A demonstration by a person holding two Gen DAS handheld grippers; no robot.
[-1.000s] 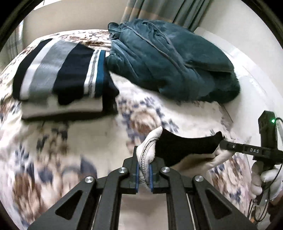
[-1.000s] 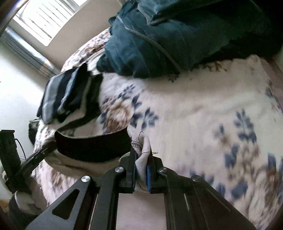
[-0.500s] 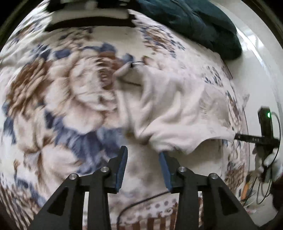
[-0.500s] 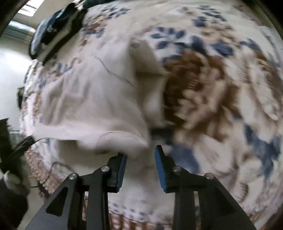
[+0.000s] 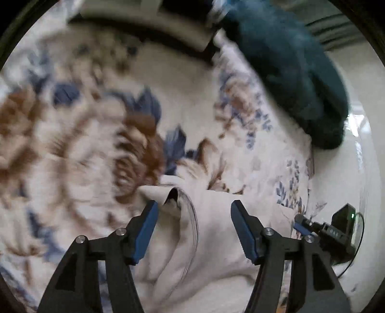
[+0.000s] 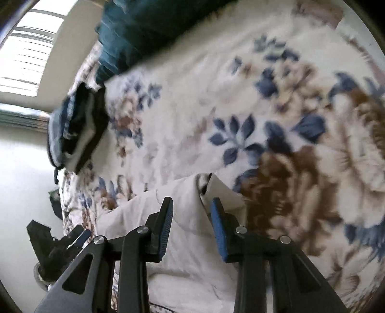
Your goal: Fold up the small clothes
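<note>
The left tongs (image 5: 193, 216) stand released, their blue-padded jaws spread wide with nothing between them but air above a cream garment (image 5: 216, 240) that lies flat on the bed. The garment's near edge shows a small raised fold with a dark opening just ahead of the left jaw, and the cloth spreads from there under both jaws and off to the right. The right tongs (image 6: 191, 214) are likewise released, jaws apart and empty, hovering low over the same cream garment (image 6: 187, 252), whose upturned corner sits just ahead of the right jaw. Under the garment lies a floral blanket (image 5: 79, 149) in white, brown and blue, which covers the bed in both views (image 6: 276, 120). Far ahead of the left tongs and to the right sits a heap of teal cloth (image 5: 293, 79), well apart from the garment; in the right wrist view the same teal heap (image 6: 134, 31) lies far ahead and to the left. A folded stack of dark and striped clothes (image 6: 74, 130) rests on the blanket ahead and left of the right tongs, and its blurred edge (image 5: 149, 21) shows at the top of the left wrist view. Each view catches the other tongs at the garment's far side: the right one (image 5: 300, 225) low on the right, the left one (image 6: 83, 234) low on the left.
</note>
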